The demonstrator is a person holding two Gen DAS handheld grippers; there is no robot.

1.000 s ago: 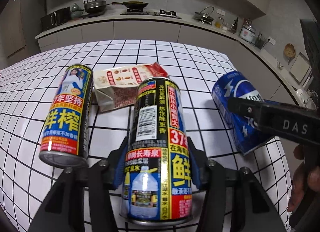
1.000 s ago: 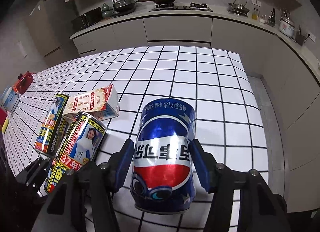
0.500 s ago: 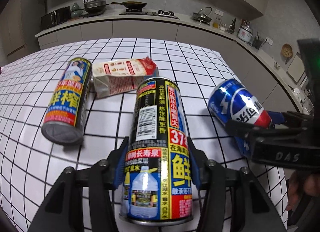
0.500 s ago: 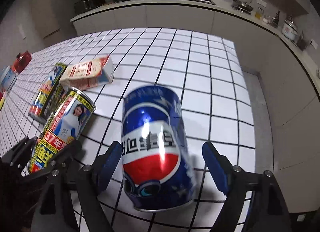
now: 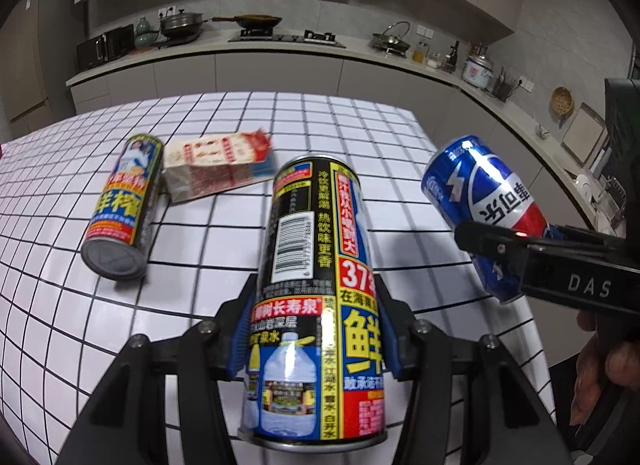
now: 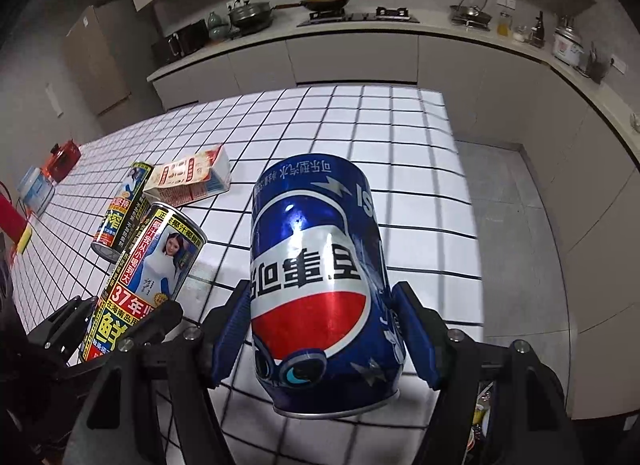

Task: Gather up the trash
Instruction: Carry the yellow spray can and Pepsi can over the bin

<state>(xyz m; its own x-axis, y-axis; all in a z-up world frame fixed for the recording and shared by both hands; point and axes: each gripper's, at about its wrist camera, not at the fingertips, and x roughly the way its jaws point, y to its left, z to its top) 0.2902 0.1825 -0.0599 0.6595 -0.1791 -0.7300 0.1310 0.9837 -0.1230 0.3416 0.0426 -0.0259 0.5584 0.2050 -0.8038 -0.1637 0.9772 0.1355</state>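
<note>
Left wrist view: the left gripper (image 5: pixel 314 339) pinches a tall black-and-yellow drink can (image 5: pixel 316 297) between its blue pads at lower centre, the can lifted off the white tiled table (image 5: pixel 360 137). At left centre a second yellow-labelled can (image 5: pixel 124 207) lies on its side, a crumpled red-and-white paper carton (image 5: pixel 218 165) beside it. At right, a blue cola can (image 5: pixel 486 217) sits tilted in the right gripper (image 5: pixel 532 249).

Right wrist view: the right gripper (image 6: pixel 322 335) is closing its jaws on the blue cola can (image 6: pixel 320 285) at centre; the left pad touches, and the right pad's contact is unclear. At lower left, the left gripper (image 6: pixel 116 329) holds the black-and-yellow can (image 6: pixel 148 277); the lying can (image 6: pixel 122 211) and carton (image 6: pixel 192 179) rest above it on the table (image 6: pixel 400 145).
</note>
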